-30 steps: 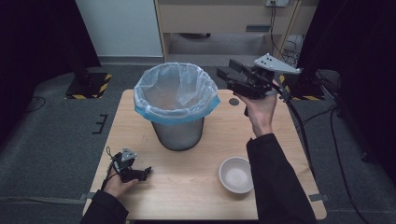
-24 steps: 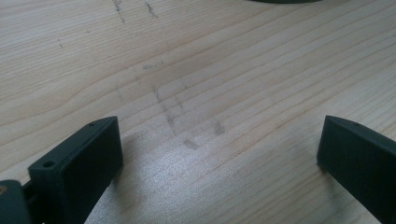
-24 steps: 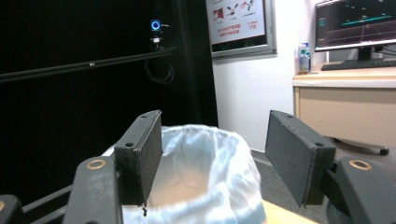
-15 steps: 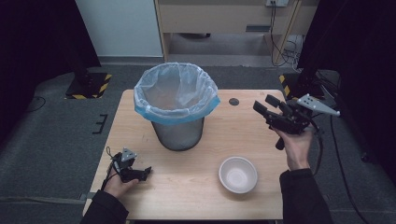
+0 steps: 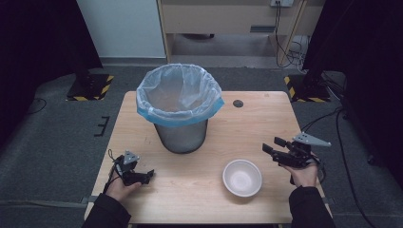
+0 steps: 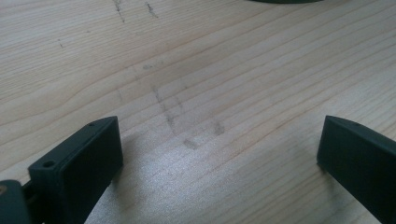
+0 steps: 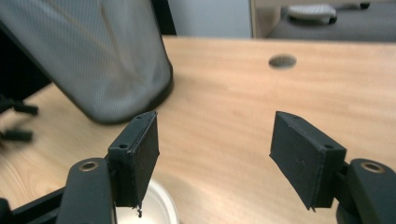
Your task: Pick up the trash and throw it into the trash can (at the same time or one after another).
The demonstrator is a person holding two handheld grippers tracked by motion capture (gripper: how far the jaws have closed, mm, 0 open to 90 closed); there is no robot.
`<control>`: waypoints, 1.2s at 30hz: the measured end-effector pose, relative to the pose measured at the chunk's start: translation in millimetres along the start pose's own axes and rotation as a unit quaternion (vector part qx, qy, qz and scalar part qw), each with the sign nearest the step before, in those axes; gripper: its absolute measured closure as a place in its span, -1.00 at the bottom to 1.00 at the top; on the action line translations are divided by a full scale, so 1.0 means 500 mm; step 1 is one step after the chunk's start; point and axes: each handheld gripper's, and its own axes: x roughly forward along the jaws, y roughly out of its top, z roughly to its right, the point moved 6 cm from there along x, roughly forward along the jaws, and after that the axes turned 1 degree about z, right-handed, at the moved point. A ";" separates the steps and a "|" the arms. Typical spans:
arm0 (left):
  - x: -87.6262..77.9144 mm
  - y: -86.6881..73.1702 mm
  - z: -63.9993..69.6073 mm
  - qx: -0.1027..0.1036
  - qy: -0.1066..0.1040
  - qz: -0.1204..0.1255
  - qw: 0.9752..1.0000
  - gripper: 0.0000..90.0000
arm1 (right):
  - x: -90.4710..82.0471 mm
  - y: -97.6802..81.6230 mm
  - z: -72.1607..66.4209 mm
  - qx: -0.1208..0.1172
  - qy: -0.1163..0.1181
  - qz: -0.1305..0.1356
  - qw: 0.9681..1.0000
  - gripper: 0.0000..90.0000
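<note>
Lab; black curtains [image 5: 43,38], hazard-taped stands [image 5: 90,86]

Lined mesh bin [image 5: 180,111] mid-table [image 5: 142,128]

White bowl [image 5: 242,176] sitting upright on table, empty, round, smooth plain rim, mouth facing up. Lying just beside right gripper [image 5: 269,145], below and to left of its jaws in high view, not touching them. In right gripper view, bowl rim [image 7: 149,212] peeking in at bottom edge, under left jaw, mostly hidden behind it. Right gripper jaws standing apart, nothing between them. Bowl resting well apart from left gripper [image 5: 148,174], off to that gripper's right across bare wood.
</note>
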 end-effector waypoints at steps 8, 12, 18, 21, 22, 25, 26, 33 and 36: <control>0.000 0.000 0.001 0.000 0.000 0.000 1.000 -1.00 | 0.036 -0.072 -0.003 -0.018 -0.004 -0.091 0.996 -0.27; 0.000 0.000 0.001 0.000 0.000 0.000 1.000 -1.00 | 0.060 -0.110 -0.016 -0.022 0.017 -0.149 0.989 -0.23; 0.000 0.000 0.001 0.000 0.000 0.000 1.000 -1.00 | 0.080 -0.134 -0.036 -0.028 0.049 -0.190 0.980 -0.05; 0.000 0.000 0.001 0.000 0.000 0.000 1.000 -1.00 | 0.080 -0.140 -0.038 -0.030 0.054 -0.204 0.977 0.07; 0.000 0.000 0.001 0.000 0.000 0.000 1.000 -1.00 | 0.080 -0.141 -0.038 -0.032 0.058 -0.209 0.976 0.12; 0.000 0.000 0.001 0.000 0.000 0.000 1.000 -1.00 | 0.080 -0.146 -0.042 -0.027 0.066 -0.224 0.972 0.24; 0.000 0.000 0.001 0.000 0.000 0.000 1.000 -1.00 | 0.081 -0.148 -0.043 -0.028 0.069 -0.230 0.970 0.28; 0.000 0.000 0.001 0.000 0.000 0.000 1.000 -1.00 | 0.082 -0.153 -0.045 -0.014 0.079 -0.259 0.963 0.73; 0.000 0.000 0.001 0.000 0.000 0.000 1.000 -1.00 | 0.079 -0.146 -0.045 -0.001 0.082 -0.256 0.963 0.77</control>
